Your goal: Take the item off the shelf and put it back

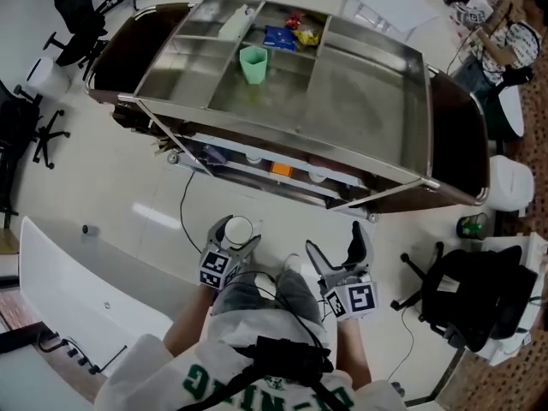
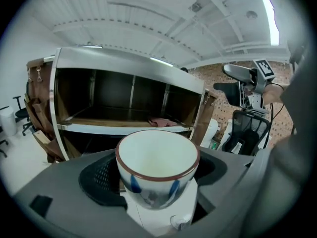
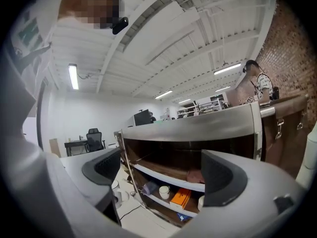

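Note:
My left gripper (image 1: 236,229) is shut on a white cup (image 2: 157,168) with a red-brown rim and blue marks; the cup stands upright and looks empty. It is held low over the floor, in front of the steel-topped shelf cart (image 1: 360,101) and clear of it. My right gripper (image 1: 336,245) hangs beside it, open, with nothing between its fingers. In the right gripper view the cart's shelves (image 3: 163,175) show between the open jaws. They hold a pink cloth (image 3: 195,175), a white cup (image 3: 164,192) and an orange box (image 3: 179,198).
On the cart's top sit a green cup (image 1: 253,63), a blue packet (image 1: 279,37) and small yellow items (image 1: 306,34). Office chairs (image 1: 467,302) stand at the right and far left. A white table (image 1: 77,306) lies at the near left, and a cable (image 1: 182,212) runs over the floor.

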A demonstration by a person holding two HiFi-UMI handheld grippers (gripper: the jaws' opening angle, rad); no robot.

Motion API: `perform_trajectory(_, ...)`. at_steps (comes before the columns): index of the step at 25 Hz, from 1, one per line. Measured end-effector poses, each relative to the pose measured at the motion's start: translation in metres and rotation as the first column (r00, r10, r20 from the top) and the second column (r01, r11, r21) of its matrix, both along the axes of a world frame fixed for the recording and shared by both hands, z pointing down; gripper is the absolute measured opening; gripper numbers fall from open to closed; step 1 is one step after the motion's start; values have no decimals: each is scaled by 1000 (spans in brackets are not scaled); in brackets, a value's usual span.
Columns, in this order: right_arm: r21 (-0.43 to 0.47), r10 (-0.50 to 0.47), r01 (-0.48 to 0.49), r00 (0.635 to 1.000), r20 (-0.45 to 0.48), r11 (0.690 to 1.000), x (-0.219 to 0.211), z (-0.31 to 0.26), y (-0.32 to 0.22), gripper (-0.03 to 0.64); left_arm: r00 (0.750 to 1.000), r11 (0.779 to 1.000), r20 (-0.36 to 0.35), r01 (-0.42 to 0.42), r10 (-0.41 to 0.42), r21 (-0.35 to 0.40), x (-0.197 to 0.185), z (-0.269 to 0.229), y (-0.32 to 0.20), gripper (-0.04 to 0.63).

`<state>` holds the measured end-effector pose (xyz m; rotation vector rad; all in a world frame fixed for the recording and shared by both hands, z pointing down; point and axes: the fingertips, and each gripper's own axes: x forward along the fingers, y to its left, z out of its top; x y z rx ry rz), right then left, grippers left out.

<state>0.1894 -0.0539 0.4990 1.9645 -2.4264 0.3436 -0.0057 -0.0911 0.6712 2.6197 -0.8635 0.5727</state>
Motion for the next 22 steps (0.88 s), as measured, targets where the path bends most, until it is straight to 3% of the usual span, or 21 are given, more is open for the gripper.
perform_trajectory(7,-4,-108,108,994,4,994,-10,108,-22,520,999,999,-23,35,-35,28,19,99,-30,388)
perform_trajectory(17,149,-220,228,973,-70,962,-66,304,-117,520,996,987,-70,71,-62,143,-6,280,-105,388)
perform_trajectory(22,218,-234,257,964,-125,941,-84,369,-150,520,994,976,-85,88,-72,200,-16,349,-149,388)
